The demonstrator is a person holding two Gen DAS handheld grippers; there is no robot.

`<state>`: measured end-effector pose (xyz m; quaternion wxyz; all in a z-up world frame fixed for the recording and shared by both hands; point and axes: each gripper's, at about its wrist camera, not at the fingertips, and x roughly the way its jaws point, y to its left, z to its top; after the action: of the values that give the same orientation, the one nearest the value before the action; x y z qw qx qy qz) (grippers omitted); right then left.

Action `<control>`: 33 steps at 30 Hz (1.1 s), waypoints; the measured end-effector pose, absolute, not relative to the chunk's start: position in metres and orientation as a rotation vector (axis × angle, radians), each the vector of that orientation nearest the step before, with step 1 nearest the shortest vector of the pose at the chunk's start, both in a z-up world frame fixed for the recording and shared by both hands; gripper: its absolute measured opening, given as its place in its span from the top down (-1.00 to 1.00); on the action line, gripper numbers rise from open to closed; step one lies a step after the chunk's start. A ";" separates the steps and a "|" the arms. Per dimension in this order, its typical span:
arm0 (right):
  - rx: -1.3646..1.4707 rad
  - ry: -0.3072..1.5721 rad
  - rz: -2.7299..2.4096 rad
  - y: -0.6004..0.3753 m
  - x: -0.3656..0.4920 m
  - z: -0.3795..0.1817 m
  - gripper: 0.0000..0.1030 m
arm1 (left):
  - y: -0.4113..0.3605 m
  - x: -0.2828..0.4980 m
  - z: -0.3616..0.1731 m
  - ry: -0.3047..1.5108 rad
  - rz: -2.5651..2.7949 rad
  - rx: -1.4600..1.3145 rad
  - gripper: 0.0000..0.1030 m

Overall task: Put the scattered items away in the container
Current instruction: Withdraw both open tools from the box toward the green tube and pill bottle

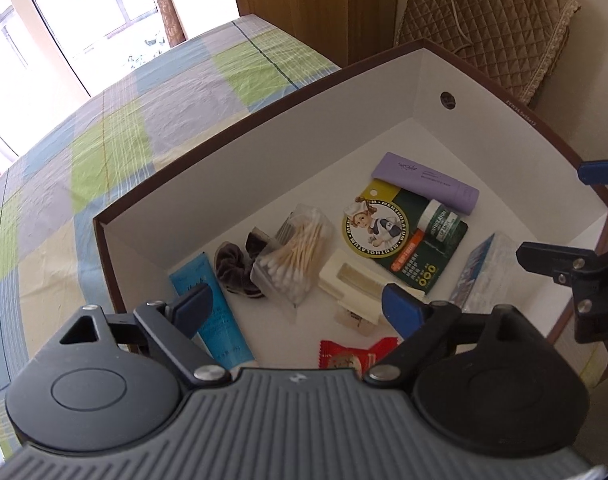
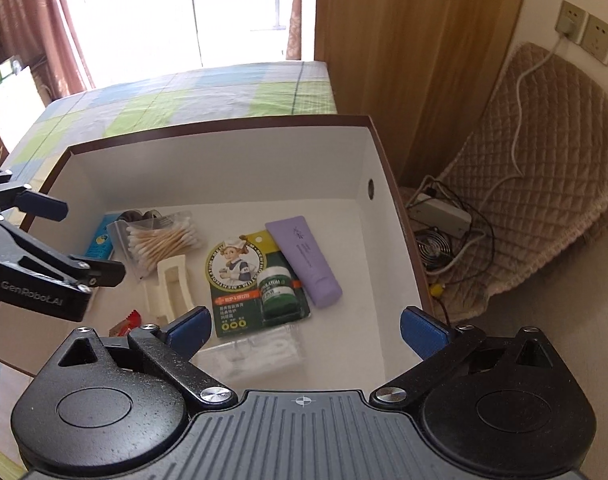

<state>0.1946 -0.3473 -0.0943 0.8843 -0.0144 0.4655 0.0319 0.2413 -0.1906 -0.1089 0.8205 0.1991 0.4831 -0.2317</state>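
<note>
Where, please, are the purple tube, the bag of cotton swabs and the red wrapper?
purple tube [image 2: 304,260], right wrist view, middle of its body.
bag of cotton swabs [image 1: 295,254], left wrist view, on the swab sticks.
red wrapper [image 1: 354,354], left wrist view, its upper visible part.

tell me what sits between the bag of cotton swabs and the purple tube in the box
The green-and-yellow Mentholatum lip balm card lies between the clear cotton swab bag and the purple tube; right wrist view shows it.

Left gripper [image 1: 293,306] and right gripper [image 2: 304,326] both hover, fingers apparently spread and empty.
</note>
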 end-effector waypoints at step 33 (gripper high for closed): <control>0.164 0.887 0.021 -0.326 0.121 -0.066 -1.00 | -0.132 0.159 -0.066 1.065 -0.421 0.182 -0.74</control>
<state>0.1206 -0.3263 -0.0657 0.9000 0.0791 0.4284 0.0101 0.1591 -0.1318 -0.0662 0.8365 0.0861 0.5033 -0.1990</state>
